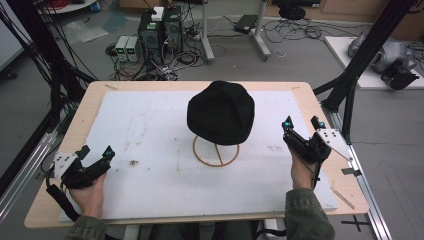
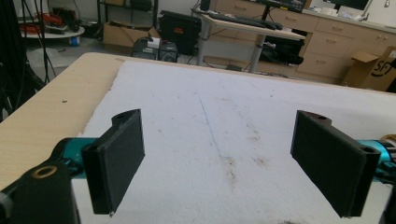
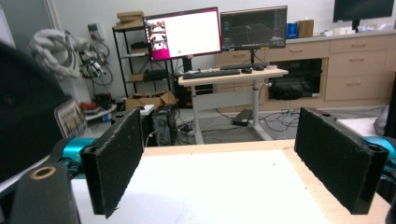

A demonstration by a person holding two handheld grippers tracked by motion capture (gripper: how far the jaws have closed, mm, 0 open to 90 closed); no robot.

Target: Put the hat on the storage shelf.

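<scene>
A black knit hat (image 1: 220, 113) sits on a thin wooden stand whose ring base (image 1: 216, 151) rests on the white foam board (image 1: 150, 125), near the table's middle. My left gripper (image 1: 96, 152) is held open at the board's front left corner, well apart from the hat. My right gripper (image 1: 303, 123) stands open to the right of the hat, a short way off. In the left gripper view the left gripper (image 2: 219, 163) has wide-apart jaws with only stained board between them. In the right gripper view the right gripper (image 3: 219, 163) is open, and the hat (image 3: 23, 107) shows dark at the left edge.
The wooden table (image 1: 80, 117) borders the board on all sides. Black frame posts (image 1: 360, 55) rise at the right, cables hang at the left. Computers (image 1: 160, 30) and cables lie on the floor behind. A desk with monitors (image 3: 219, 32) stands farther off.
</scene>
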